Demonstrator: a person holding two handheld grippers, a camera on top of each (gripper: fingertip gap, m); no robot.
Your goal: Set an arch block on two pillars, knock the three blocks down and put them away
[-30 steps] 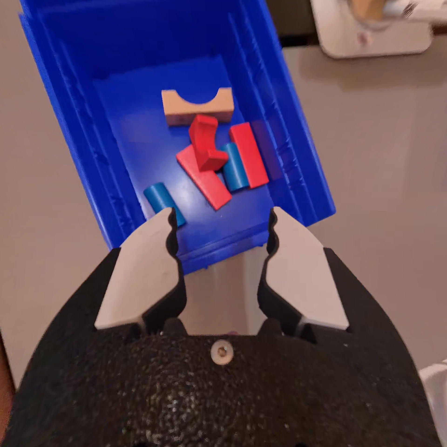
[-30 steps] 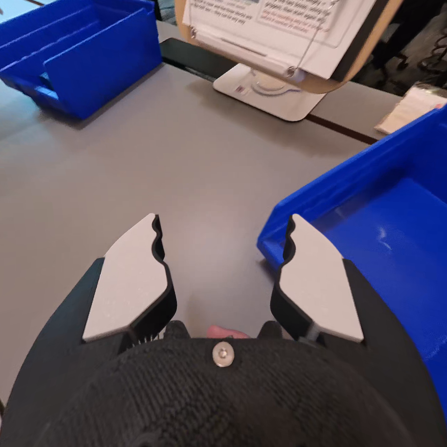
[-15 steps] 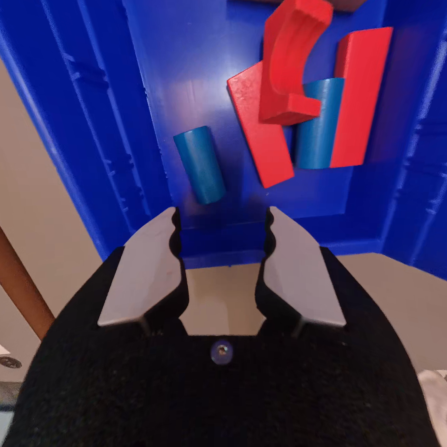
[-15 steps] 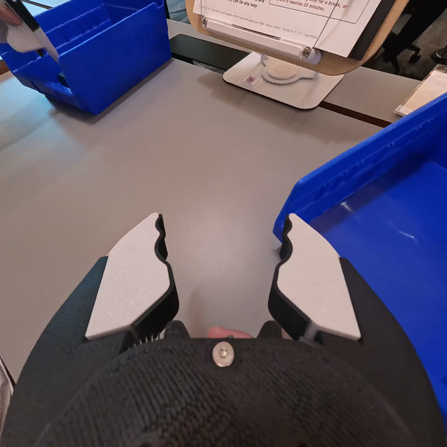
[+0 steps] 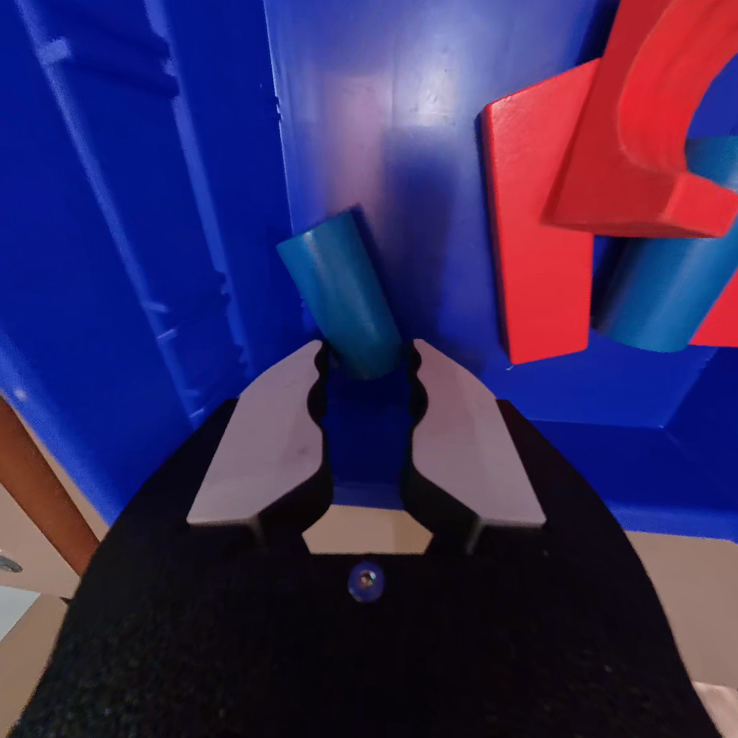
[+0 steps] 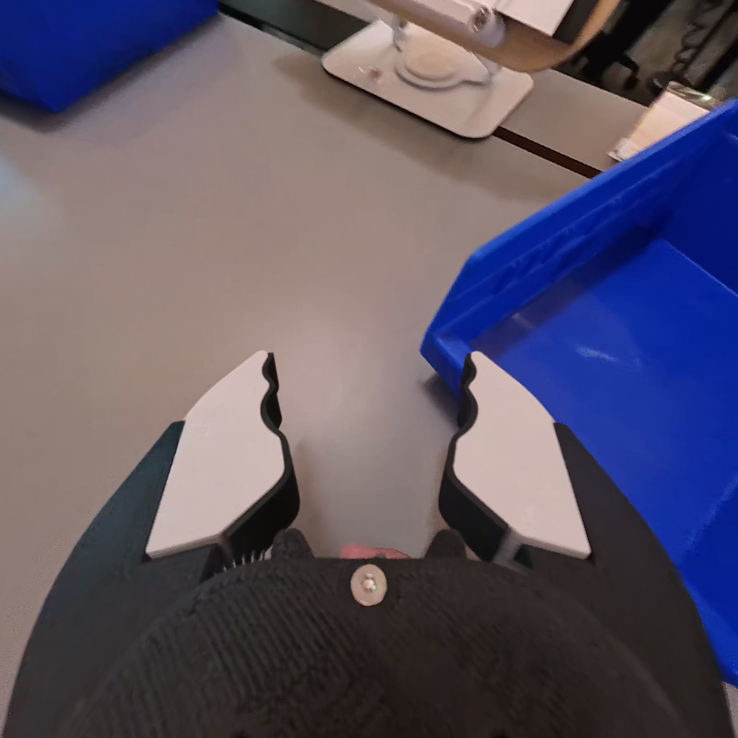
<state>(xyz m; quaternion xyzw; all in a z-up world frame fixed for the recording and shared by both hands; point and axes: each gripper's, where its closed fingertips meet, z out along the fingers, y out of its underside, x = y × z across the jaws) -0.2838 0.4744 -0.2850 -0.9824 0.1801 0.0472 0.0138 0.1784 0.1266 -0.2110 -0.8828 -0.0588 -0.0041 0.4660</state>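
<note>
A: Left gripper (image 5: 365, 351)?
B: Mid-frame inside the blue bin (image 5: 120, 199), fingers parted around the teal cylinder (image 5: 339, 295); contact unclear.
A: Right gripper (image 6: 369, 359)?
B: Wide apart, empty, above the grey table (image 6: 199, 239).

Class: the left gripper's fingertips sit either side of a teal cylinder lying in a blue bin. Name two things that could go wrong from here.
1. The left gripper brackets only the near end of the teal wooden cylinder, which lies at an angle; it might pivot or slip out.
2. The cylinder lies close to the blue plastic bin's ribbed side wall; the left fingertip may catch it.
</note>
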